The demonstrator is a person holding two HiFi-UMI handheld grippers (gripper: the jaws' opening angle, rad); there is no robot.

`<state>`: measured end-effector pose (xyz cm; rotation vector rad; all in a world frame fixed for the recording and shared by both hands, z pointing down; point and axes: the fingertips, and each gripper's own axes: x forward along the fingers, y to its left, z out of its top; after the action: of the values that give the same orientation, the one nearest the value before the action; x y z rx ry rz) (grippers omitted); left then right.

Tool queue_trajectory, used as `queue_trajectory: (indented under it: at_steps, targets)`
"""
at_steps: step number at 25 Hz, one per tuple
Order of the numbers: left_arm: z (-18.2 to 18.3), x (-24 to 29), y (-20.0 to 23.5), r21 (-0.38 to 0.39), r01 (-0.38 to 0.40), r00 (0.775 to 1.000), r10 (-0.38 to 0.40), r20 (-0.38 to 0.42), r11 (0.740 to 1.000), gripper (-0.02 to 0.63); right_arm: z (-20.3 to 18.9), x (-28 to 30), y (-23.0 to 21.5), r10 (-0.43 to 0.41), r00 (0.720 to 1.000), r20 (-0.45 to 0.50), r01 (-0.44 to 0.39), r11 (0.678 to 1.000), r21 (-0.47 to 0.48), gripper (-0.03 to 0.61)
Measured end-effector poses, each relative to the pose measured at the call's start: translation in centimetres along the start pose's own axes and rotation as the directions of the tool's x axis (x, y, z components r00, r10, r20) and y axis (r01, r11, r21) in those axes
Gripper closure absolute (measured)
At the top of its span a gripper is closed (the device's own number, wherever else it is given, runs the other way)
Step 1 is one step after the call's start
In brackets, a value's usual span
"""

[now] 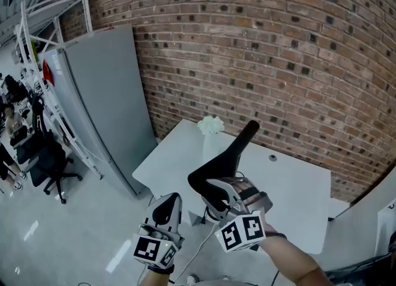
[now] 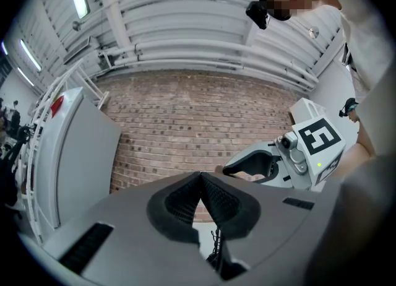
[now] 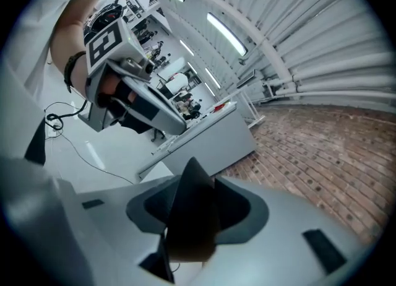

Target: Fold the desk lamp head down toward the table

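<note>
Lamp head [image 1: 228, 153] is reading black, table [image 1: 297, 192] white, wall [image 1: 278, 49] red-brown brick with dark speckles, cabinet [image 1: 105, 93] grey, marker cubes [image 1: 241, 232] black-on-white squares.

A brick wall [image 1: 278, 43] backs a white table [image 1: 297, 192], with a grey cabinet [image 1: 105, 93] and black office chair [image 1: 52, 167] on pale floor [image 1: 74, 229]

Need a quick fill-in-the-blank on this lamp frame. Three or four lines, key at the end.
1. The right tool has a ___ lamp head between its jaws.
2. The jaws of the left tool are ___, with nothing between them.
3. The wall behind the table is made of ___.
4. The table top is ___ in colour.

Missing words: black; closed; brick; white.
</note>
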<state>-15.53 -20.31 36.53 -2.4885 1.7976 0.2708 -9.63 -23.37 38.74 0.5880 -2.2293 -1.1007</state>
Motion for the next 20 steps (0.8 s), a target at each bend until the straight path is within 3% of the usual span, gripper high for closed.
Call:
queue_trajectory:
  at_steps: [16,20]
  targets:
    - [-1.1,-0.2,0.3,-0.004,-0.017,0.999,0.017,-0.032,1.000,0.606,-3.1,0.7,4.6,0.079,0.996,-0.044,-0.074,0.991,0.107,0.400]
    - [-1.6,0.0,0.1,-0.008,-0.010,0.999,0.010,-0.038,1.000,0.606,-4.2,0.8,5.6,0.092,0.994,-0.062,-0.083,0.988,0.127,0.421]
